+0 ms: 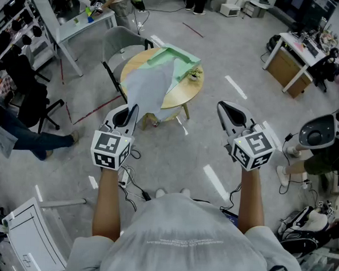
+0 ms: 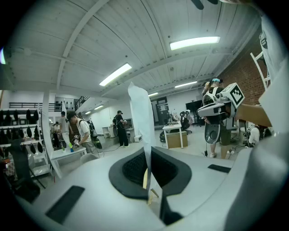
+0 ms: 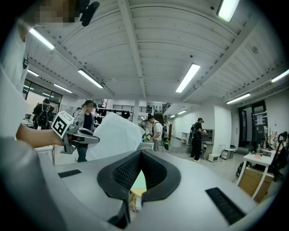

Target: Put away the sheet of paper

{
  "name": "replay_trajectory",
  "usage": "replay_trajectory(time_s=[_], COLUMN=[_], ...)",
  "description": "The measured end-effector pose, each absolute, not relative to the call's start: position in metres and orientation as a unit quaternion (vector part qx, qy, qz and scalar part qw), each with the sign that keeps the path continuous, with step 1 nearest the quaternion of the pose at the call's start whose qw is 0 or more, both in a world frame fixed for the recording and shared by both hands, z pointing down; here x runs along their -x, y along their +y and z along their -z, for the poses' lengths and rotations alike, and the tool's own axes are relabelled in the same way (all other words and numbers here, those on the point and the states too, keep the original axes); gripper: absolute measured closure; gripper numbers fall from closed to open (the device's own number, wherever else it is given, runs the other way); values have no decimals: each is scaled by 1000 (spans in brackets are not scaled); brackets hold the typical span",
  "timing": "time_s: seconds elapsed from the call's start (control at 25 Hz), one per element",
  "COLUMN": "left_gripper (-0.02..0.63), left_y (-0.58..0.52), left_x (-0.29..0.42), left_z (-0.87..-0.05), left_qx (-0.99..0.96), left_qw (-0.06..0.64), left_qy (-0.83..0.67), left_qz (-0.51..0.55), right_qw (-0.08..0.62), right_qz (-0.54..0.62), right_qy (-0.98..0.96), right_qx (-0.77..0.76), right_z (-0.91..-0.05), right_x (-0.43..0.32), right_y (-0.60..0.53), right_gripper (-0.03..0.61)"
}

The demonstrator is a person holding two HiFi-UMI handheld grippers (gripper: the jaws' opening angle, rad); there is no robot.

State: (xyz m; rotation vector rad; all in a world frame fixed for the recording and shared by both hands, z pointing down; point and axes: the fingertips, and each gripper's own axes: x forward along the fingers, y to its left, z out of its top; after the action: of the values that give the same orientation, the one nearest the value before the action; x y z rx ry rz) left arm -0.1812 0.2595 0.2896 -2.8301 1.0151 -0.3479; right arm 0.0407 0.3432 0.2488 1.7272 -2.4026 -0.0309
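Observation:
A large white sheet of paper hangs from my left gripper, which is shut on its lower edge. The sheet rises over the round wooden table and partly hides a pale green folder lying there. In the left gripper view the paper shows edge-on, pinched between the dark pads of the left gripper. My right gripper floats to the right of the table, shut and empty. In the right gripper view its tips meet, with the paper off to the left.
A grey chair stands behind the table and a small object lies on its right edge. A white desk and black chair are at the left, a desk at the right. Cables trail on the floor.

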Motion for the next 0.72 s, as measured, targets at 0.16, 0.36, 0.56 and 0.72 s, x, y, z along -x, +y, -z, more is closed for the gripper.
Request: replay_trajectory(time_s=[0.16, 0.36, 0.56, 0.72], left_gripper=[595, 595, 595, 595], left_y=[262, 262, 262, 255], left_x=[166, 145, 124, 111], left_z=[-289, -297, -311, -321], left_qx=[933, 929, 923, 920], left_qw=[57, 38, 34, 17], left_qy=[338, 350, 361, 369], left_qz=[114, 115, 127, 132], right_qw=[100, 110, 120, 117], right_qz=[14, 5, -15, -34], right_qy=[-810, -808, -809, -812], right_qx=[-578, -579, -576, -570], right_z=[-252, -264, -287, -301], right_x=[-53, -85, -120, -135], right_y=[341, 342, 342, 336], right_gripper=[551, 551, 551, 551])
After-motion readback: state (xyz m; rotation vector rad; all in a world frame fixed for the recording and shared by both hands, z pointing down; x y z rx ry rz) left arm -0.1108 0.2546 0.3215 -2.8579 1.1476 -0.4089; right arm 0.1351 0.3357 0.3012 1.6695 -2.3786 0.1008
